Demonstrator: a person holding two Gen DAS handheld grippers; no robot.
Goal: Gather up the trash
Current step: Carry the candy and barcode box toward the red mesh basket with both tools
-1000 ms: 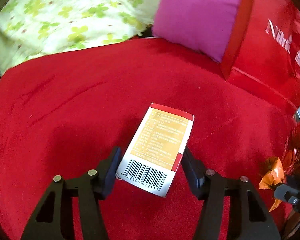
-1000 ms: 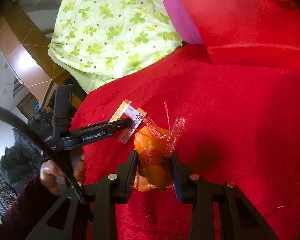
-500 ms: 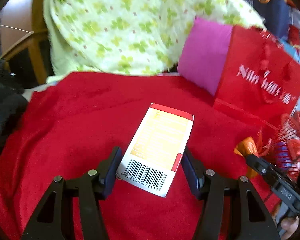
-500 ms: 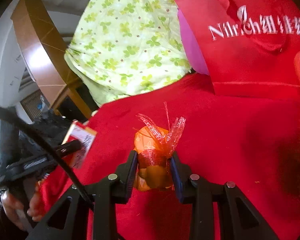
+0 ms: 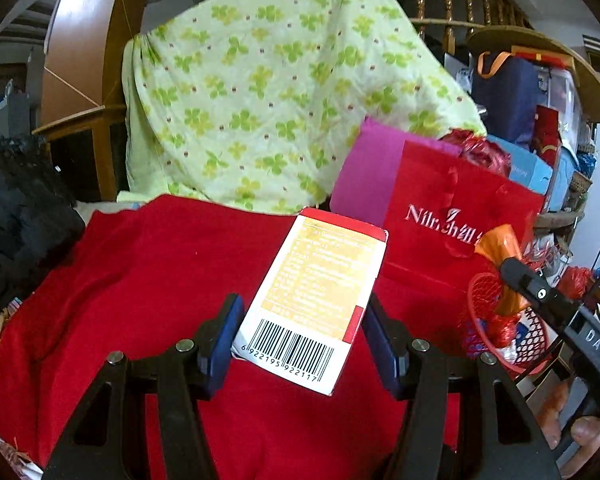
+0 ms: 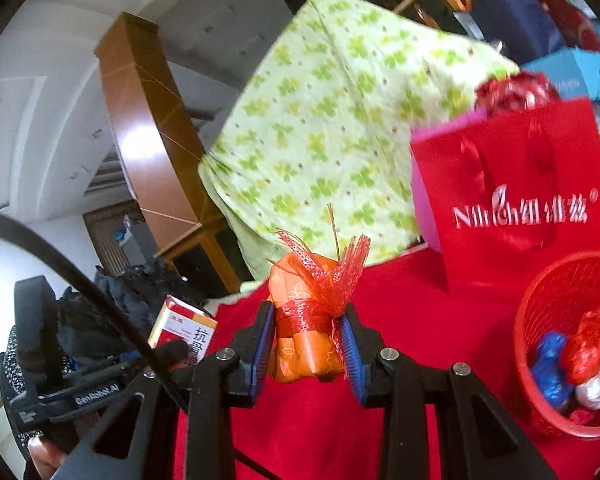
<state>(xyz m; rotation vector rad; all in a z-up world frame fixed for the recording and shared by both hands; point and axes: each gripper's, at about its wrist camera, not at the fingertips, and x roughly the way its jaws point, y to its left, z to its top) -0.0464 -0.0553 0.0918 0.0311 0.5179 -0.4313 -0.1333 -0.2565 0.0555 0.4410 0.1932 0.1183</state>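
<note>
My left gripper [image 5: 302, 340] is shut on a small white, orange and red carton [image 5: 314, 296] with a barcode, held up in the air over the red cloth [image 5: 140, 280]. My right gripper [image 6: 306, 344] is shut on an orange wrapper bundle [image 6: 304, 344] tied with a red mesh ribbon, also lifted. A red mesh basket [image 6: 560, 300] stands at the right and holds several crumpled red, blue and white wrappers. In the left wrist view the basket [image 5: 484, 308] sits at the right behind the right gripper's finger and the orange bundle [image 5: 500, 248]. The carton [image 6: 182, 330] also shows at lower left in the right wrist view.
A red paper gift bag [image 6: 512, 196] with white lettering stands on the cloth behind the basket, a magenta bag [image 5: 368, 176] beside it. A green clover-print quilt [image 5: 260, 112] drapes behind. Dark clothing [image 5: 16, 216] lies at the left. Wooden railing and stacked boxes fill the back right.
Both grippers rose off the red cloth with their loads, and the views tilted up. The red basket and the room behind came into sight.
</note>
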